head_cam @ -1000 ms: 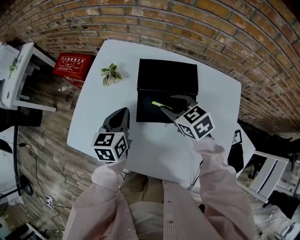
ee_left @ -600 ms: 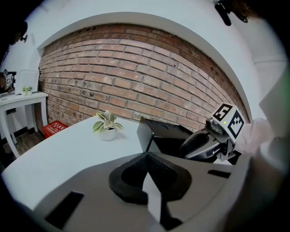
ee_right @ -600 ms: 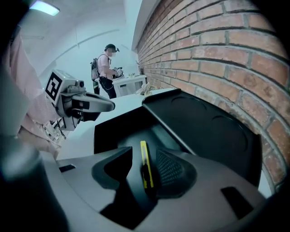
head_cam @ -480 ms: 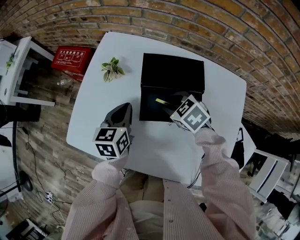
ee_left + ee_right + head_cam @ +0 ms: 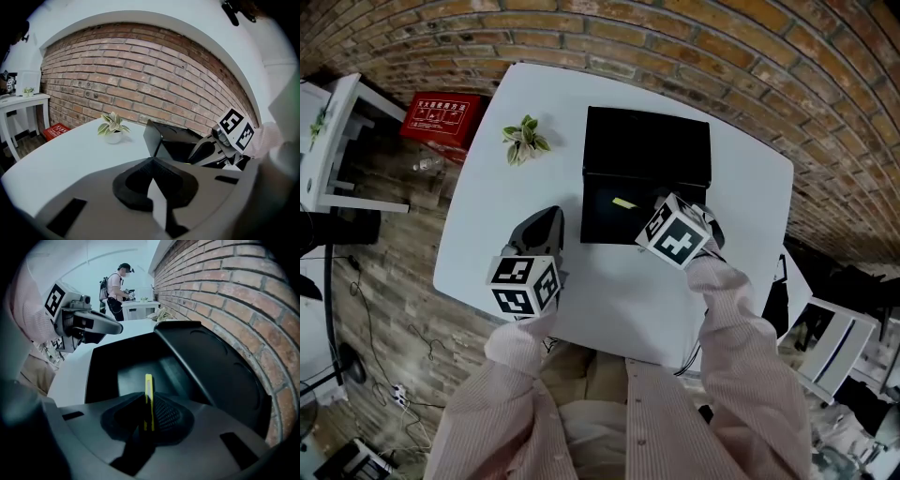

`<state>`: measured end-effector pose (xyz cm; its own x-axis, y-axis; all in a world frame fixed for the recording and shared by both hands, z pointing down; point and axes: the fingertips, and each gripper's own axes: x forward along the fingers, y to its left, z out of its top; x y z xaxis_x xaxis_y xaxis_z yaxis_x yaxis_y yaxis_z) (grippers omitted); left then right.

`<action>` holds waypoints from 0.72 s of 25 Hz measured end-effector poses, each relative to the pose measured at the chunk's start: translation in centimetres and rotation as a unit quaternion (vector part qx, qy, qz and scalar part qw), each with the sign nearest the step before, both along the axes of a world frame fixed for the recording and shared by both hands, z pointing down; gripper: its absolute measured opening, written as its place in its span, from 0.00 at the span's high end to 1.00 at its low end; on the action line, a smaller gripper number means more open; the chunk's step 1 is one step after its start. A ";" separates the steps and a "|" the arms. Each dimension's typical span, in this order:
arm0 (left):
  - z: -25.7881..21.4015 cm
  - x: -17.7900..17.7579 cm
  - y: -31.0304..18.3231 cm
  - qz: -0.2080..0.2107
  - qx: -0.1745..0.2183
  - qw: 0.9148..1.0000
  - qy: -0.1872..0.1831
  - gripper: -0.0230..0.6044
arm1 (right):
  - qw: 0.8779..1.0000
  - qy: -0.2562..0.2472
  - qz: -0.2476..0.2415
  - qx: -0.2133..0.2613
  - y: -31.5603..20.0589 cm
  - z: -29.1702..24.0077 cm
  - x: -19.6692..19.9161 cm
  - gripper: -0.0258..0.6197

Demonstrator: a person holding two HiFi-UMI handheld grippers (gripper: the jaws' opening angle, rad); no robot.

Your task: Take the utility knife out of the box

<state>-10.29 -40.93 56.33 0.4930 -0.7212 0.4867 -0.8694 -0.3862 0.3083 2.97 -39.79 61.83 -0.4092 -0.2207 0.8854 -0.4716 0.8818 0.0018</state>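
White surface [image 5: 534, 103] fills the near ground. Closest in, the left gripper [image 5: 152, 161] hangs over it, its fingers pressed together on nothing, with the box [image 5: 101, 371] ahead and to the right of their tips.

Further out, the right gripper [image 5: 147, 397] reaches into the open box. Its fingers are closed narrow on the knife [image 5: 149, 385], which stands on edge between them. The yellow strip runs from deep between the pads out past the fingertips, toward the box's far end. The dark floor of the box lies under and beyond the fingertips; whether the knife's free end touches it cannot be told. The lid [image 5: 211, 366] stands open to the right of the fingers, toward the brick wall [image 5: 225, 282].

The likely trouble is the grip — only the thin sides of the knife are pinched, so it could pivot or slide out as it is lifted. A low or slanted pull could catch the free end on the box rim, and since the left fingers do not hold the box, it might be dragged along.
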 end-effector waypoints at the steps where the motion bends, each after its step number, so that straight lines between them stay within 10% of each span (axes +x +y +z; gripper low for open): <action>1: 0.0 0.0 0.0 0.000 0.000 1.000 0.000 0.98 | 1.000 0.002 -0.002 0.000 0.0 0.0 0.0 0.87; 18: -1.5 -0.5 0.8 -0.003 0.016 1.000 0.007 0.98 | 1.000 -0.004 0.010 0.024 0.1 -1.4 0.1 0.87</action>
<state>-10.79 -40.11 54.78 0.4951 -0.7387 0.4574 -0.8675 -0.3909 0.3076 3.03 -39.69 60.45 -0.4115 -0.2718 0.8700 -0.4894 0.8711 0.0406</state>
